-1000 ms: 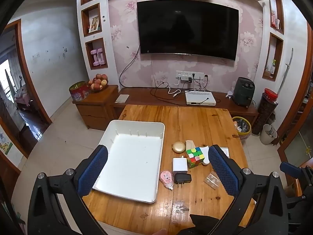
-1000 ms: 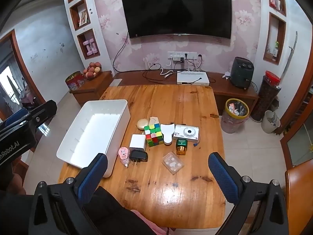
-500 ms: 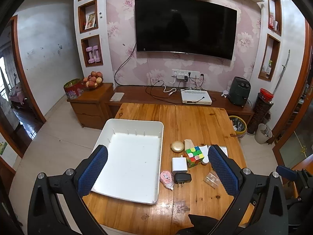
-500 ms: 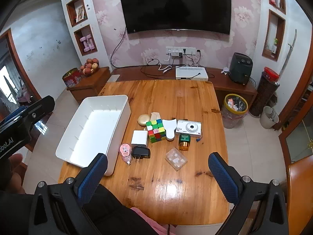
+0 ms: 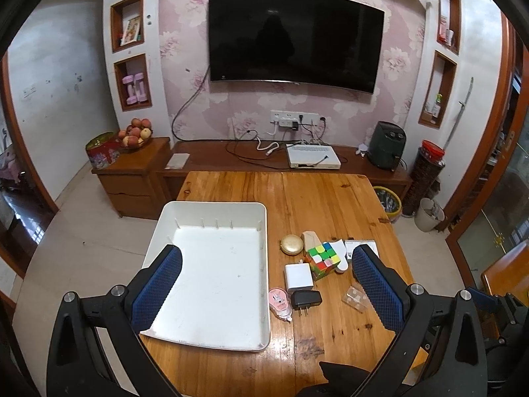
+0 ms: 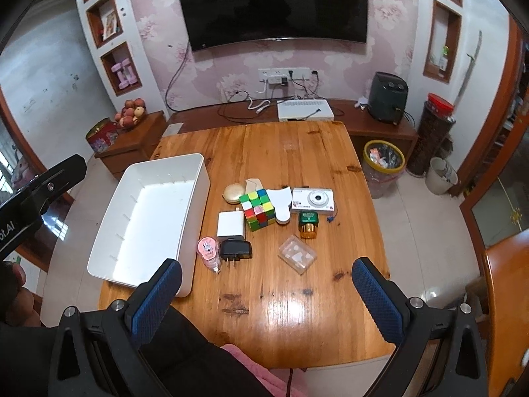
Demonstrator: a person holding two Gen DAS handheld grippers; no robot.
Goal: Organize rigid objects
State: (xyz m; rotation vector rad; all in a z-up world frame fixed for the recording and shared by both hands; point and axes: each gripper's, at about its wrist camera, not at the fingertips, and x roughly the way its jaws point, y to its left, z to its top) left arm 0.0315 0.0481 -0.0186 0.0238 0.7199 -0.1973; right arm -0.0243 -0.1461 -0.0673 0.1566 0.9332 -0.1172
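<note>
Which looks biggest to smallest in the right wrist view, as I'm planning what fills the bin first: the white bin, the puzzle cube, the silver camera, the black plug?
1. white bin
2. puzzle cube and silver camera: too alike to rank
3. black plug

Both tools (image 5: 264, 281) (image 6: 264, 291) closer to table (image 6: 297, 314).

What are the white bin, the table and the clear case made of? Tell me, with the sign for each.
White bin: likely moulded plastic, matte, with thin uniform walls, rounded corners and small ribs inside.
Table: wood, varnished glossy; plank seams, grain and knots show, and light glares off it.
Clear case: probably hard transparent plastic; the wood shows through it, and its edges are crisp.
</note>
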